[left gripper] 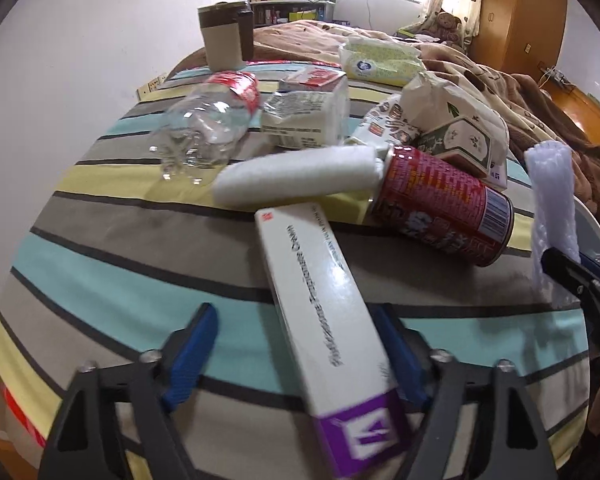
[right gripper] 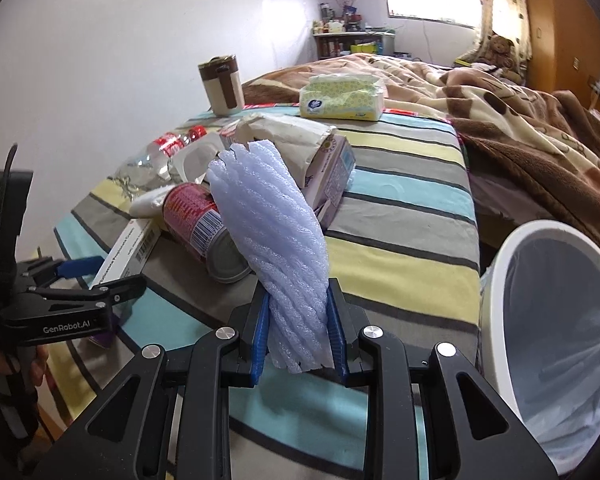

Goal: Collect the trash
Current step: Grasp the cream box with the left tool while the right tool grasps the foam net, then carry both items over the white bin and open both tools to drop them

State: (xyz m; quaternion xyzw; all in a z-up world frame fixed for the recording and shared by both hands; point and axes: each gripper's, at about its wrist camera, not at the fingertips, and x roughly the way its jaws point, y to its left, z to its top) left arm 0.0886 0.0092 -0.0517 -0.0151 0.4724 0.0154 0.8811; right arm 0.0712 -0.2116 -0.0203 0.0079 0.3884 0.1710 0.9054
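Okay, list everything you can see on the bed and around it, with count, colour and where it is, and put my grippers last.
cream box: 1, white with purple end, striped sheet, between left gripper's fingers
foam net sleeve: 1, pale blue-white, clamped in right gripper
can: 1, red, lying on its side mid-bed
white foam roll: 1, left of can
plastic bottle: 1, clear, red label, lying down
cartons and paper packs: several, white, behind can
tissue pack: 1, yellow, far end
tumbler: 1, beige and brown, upright by wall
bin: 1, white, lined, right of bed
blanket: 1, brown
teddy bear: 1, brown, far corner
left gripper: open around cream box
right gripper: shut on foam net sleeve
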